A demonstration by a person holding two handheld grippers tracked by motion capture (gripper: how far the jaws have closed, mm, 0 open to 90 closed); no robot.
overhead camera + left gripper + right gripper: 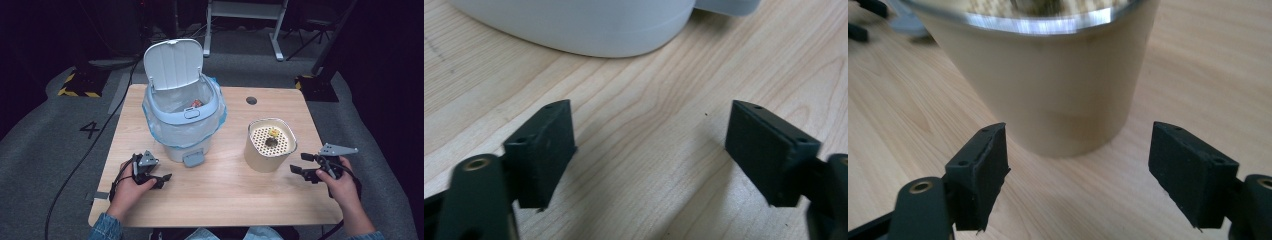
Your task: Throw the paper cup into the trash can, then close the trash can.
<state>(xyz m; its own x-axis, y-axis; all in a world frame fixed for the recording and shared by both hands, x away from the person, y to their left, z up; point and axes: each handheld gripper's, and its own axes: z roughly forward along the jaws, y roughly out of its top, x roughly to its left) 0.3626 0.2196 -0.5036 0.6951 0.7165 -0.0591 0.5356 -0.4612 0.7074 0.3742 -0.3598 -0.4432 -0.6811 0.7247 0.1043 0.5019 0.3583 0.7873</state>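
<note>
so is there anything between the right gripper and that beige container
Nothing: bare wooden table lies between the open right gripper and the beige container, seen in the right gripper view.

The beige round container (269, 150) with a shiny metal rim stands upright on the right half of the wooden bench (225, 195). A perforated insert with many small holes sits in its top, and on it lie a small yellow piece (273, 132) and a darker piece (271, 142) near the middle. In the right gripper view its smooth wall (1048, 95) tapers downwards.
</note>
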